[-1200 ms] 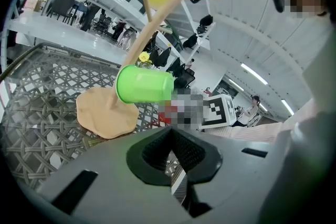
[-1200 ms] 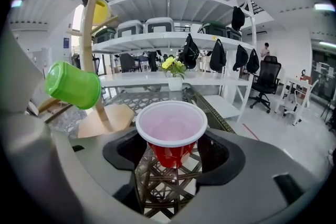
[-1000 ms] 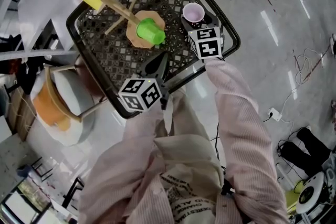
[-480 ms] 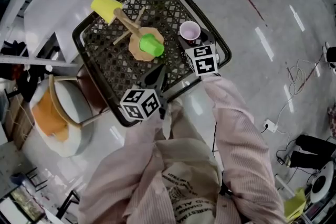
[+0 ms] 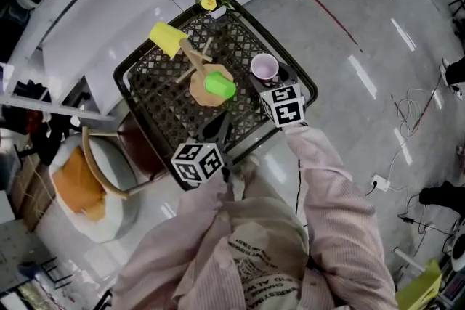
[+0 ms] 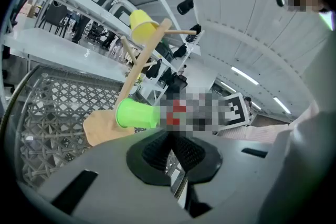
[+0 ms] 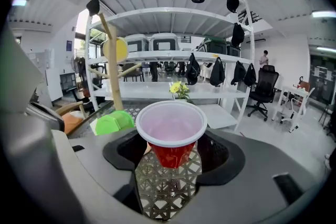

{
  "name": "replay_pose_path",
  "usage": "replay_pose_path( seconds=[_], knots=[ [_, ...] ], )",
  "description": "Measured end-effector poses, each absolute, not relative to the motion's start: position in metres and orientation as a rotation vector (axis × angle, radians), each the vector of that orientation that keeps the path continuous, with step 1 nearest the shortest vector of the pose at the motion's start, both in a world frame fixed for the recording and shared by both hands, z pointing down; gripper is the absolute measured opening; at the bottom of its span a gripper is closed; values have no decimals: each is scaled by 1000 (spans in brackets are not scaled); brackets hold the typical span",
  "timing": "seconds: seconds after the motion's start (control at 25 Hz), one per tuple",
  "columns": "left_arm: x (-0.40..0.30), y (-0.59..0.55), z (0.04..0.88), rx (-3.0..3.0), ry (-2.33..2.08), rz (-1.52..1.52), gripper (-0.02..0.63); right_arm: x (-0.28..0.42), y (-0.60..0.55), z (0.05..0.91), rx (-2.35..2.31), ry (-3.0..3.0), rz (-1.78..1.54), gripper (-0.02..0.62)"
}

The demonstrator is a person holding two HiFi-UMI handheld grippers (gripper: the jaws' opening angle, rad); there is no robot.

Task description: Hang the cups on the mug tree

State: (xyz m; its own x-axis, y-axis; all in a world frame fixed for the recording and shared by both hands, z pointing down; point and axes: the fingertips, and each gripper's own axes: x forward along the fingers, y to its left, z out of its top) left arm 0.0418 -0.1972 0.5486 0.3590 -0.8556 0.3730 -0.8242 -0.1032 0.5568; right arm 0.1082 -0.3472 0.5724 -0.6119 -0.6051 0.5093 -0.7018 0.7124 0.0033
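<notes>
Cup (image 7: 170,124) upright in level right gripper (image 7: 172,156)

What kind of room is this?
Probably an office or a workshop. There is an office chair, bags hang on a tall white rack, and cables lie on the shiny floor.

Bright, even overhead light fills the head view. The glossy floor (image 5: 378,76) right of the mesh surface (image 5: 156,102) throws back white glare streaks, and the shadow beneath that surface is soft-edged. Both gripper views bend hard toward their edges and fall to black at the corners. In the left gripper view, ceiling strip lights (image 6: 244,76) glow beyond the surface and the near fingers (image 6: 189,151) look soft. In the right gripper view the red cup (image 7: 171,134) is crisp.
</notes>
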Motion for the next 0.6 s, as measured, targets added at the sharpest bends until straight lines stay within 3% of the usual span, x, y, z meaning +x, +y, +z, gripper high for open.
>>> replay_pose_path(
  seconds=[0.6],
  knots=[
    [-18, -175, 522, 2000, -1434, -32, -2, 77, -304, 521, 1019, -2399, 172, 295]
  ],
)
